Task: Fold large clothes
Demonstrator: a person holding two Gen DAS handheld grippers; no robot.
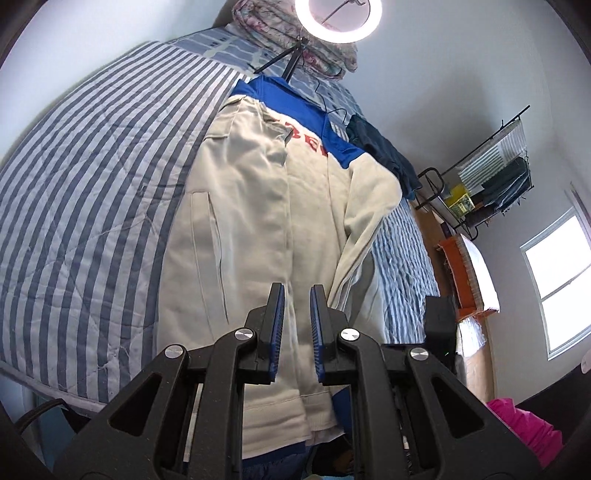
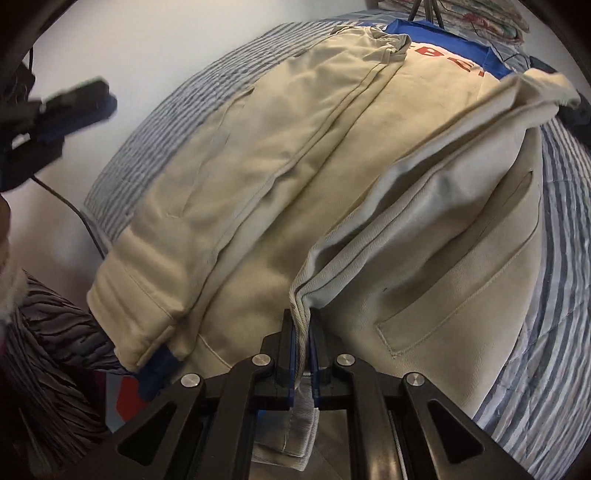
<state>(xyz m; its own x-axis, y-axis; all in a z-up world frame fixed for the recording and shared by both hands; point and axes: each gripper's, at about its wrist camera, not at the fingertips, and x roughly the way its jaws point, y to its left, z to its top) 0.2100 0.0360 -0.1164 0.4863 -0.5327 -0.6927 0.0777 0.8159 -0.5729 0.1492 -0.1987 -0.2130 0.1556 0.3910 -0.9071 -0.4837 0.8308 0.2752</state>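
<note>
A cream jacket (image 1: 255, 229) with a blue collar and red letters lies on the striped bed; it also shows in the right wrist view (image 2: 295, 177). Its left front panel is folded over the middle. My left gripper (image 1: 297, 291) is open and empty, held above the jacket's lower part; it also shows blurred at the far left of the right wrist view (image 2: 74, 103). My right gripper (image 2: 302, 325) is shut on the edge of the jacket's right front panel (image 2: 424, 206) near the hem and lifts that edge.
The blue and white striped quilt (image 1: 92, 192) covers the bed. Folded bedding (image 1: 280, 26) and a ring light on a tripod (image 1: 338, 18) stand at the head. A dark garment (image 1: 384, 151), a wire rack (image 1: 491, 177) and a window (image 1: 557, 273) are at the right.
</note>
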